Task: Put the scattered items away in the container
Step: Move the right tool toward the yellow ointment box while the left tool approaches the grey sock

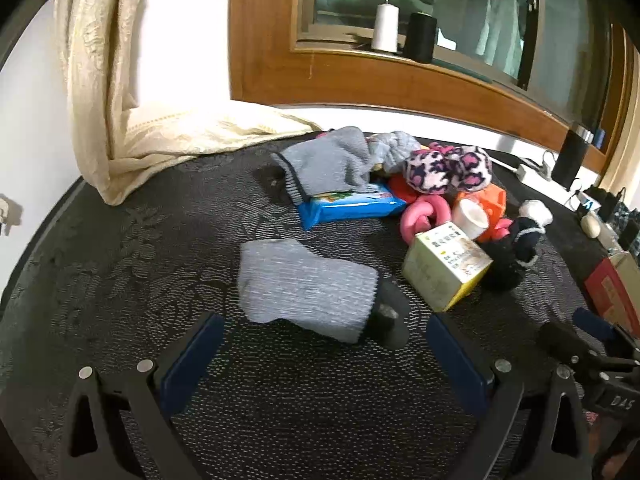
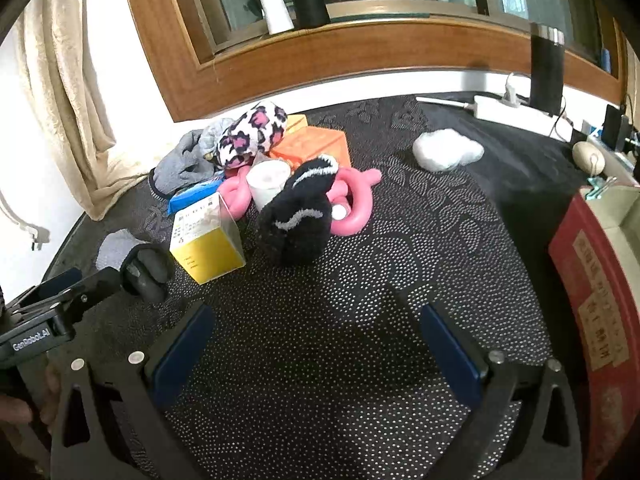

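A grey sock (image 1: pixel 304 292) lies on the dark patterned table just ahead of my open, empty left gripper (image 1: pixel 324 356). Behind it is a heap: a second grey sock (image 1: pixel 328 164), a blue packet (image 1: pixel 348 204), a pink-and-navy patterned sock (image 1: pixel 448 168), a pink ring toy (image 1: pixel 420 216), a tape roll (image 1: pixel 472 214), a yellow-and-white box (image 1: pixel 444 268) and a black sock (image 1: pixel 516 248). My right gripper (image 2: pixel 316 344) is open and empty, short of the black sock (image 2: pixel 296 216) and the box (image 2: pixel 206 240). A red-sided container (image 2: pixel 592 300) stands at the right edge.
A cream curtain (image 1: pixel 120 120) drapes onto the table's far left. A white fluffy item (image 2: pixel 444 152), a power strip (image 2: pixel 516 114), a dark bottle (image 2: pixel 546 72) and a mouse (image 2: pixel 588 158) sit at the back right. Two thread cones (image 2: pixel 294 6) stand on the window sill.
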Available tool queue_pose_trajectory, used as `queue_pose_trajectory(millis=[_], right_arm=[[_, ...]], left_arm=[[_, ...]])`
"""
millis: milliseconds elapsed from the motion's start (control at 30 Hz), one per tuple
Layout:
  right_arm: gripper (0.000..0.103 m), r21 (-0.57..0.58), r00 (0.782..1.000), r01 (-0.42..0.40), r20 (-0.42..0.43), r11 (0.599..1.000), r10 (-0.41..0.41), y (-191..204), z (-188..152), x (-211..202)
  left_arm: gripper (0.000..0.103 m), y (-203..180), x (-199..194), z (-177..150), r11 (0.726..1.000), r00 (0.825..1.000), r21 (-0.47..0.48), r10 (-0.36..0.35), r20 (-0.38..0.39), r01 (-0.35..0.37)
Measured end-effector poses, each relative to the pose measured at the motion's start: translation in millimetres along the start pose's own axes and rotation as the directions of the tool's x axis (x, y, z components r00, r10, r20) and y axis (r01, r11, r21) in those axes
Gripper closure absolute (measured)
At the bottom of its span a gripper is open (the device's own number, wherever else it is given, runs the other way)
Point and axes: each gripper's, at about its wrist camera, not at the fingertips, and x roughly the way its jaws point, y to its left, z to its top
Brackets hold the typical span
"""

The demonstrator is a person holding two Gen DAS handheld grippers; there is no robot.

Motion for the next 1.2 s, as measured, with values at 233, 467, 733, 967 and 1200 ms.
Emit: queue_pose_trajectory(millis=[233, 467, 733, 967, 1200], right_arm=[[0.000, -0.073, 0.998, 0.035, 0.046, 0.997, -0.032, 6.8, -4.1, -3.2], [0.000, -0.030, 0.999, -0.051, 0.000, 0.998, 0.051, -3.1, 2.5, 3.6], [0.000, -0.036, 0.997, -0.080, -0.017, 0.996, 0.079, -2.2, 4.9, 2.5], [0.002, -0.015, 0.986, -0.166, -0.036, 0.986, 0.165, -3.8, 7.1, -2.4], [0.003, -0.090, 0.968, -0.252, -0.021, 0.964, 0.251, 26.3, 23.0, -22.9]], left_arm=[[0.000, 6.2, -1.0, -3.4, 0.996, 0.996, -0.036, -0.082, -0.032, 0.081], [0.000, 10.2, 1.8, 0.6, 1.000, 1.000, -0.014, -0.010, -0.027, 0.010], [0.000, 14.6, -2.3, -2.2, 0.999, 0.999, -0.019, 0.040, 0.005, -0.040], [0.000, 21.7, -6.3, -2.5, 0.997, 0.998, -0.037, 0.068, 0.017, -0.067], [0.000, 46.4, -11.7, 2.0, 0.990, 0.998, -0.129, 0.064, 0.027, -0.060]])
